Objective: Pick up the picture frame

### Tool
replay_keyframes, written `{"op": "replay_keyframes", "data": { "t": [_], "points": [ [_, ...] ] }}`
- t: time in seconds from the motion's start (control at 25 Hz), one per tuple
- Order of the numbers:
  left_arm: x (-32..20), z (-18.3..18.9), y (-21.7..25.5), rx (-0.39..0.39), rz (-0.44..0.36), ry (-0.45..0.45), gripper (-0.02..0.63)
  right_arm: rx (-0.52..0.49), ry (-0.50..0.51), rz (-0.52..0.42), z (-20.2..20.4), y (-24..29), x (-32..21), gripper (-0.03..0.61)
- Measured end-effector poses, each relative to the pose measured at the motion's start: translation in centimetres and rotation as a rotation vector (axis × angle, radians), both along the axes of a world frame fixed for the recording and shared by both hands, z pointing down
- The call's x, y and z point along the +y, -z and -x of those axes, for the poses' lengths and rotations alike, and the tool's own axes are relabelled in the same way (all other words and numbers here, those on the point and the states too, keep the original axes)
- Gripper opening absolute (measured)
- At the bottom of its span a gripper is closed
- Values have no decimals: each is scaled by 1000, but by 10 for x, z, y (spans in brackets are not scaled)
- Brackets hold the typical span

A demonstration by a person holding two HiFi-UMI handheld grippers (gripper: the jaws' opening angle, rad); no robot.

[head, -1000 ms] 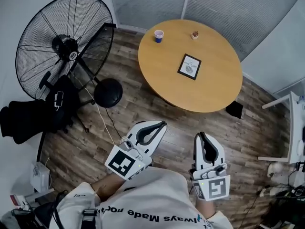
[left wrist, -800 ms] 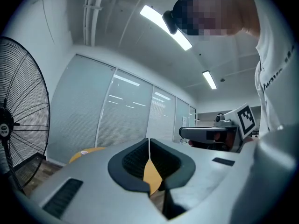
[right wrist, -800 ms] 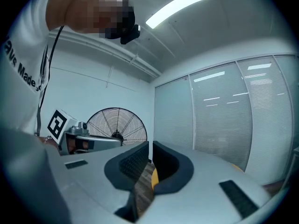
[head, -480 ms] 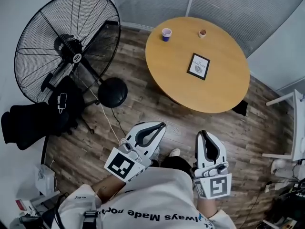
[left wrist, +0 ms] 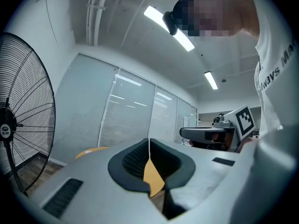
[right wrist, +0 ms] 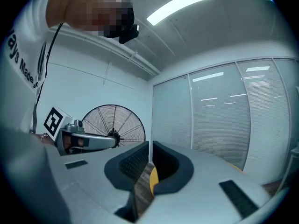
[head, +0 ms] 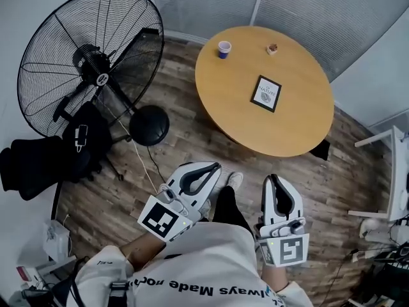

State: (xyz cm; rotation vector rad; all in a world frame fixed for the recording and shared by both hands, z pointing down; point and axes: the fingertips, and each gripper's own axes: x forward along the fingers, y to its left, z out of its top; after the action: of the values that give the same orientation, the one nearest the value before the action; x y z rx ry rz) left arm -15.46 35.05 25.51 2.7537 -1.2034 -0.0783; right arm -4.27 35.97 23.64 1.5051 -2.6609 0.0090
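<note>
Wooden and round, the surface (head: 236, 110) carries the black-edged picture frame (head: 266, 93), which lies flat near its middle, well apart from a small cup (head: 223, 48) at the far edge. Nothing of the task is done yet, and the frame is untouched. The left hand-held gripper (head: 214, 167) and the right hand-held gripper (head: 273, 179) hang low over the plank floor (head: 185, 139), well short of the surface, each with jaws drawn together on nothing. What remains, I judge, is the whole job: approach, open, grasp the frame's edge and lift.
</note>
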Motion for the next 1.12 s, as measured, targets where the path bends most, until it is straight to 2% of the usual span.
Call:
{"op": "replay_keyframes", "data": {
  "t": [0.4,1.12],
  "points": [
    [-46,-45,3,-6,-6,-47,32,-4,-52,-31,-41,1,-40,48],
    [-179,-150,3,-47,21,-76,32,-68,-101,-16,-154,-5,-170,48]
  ]
}}
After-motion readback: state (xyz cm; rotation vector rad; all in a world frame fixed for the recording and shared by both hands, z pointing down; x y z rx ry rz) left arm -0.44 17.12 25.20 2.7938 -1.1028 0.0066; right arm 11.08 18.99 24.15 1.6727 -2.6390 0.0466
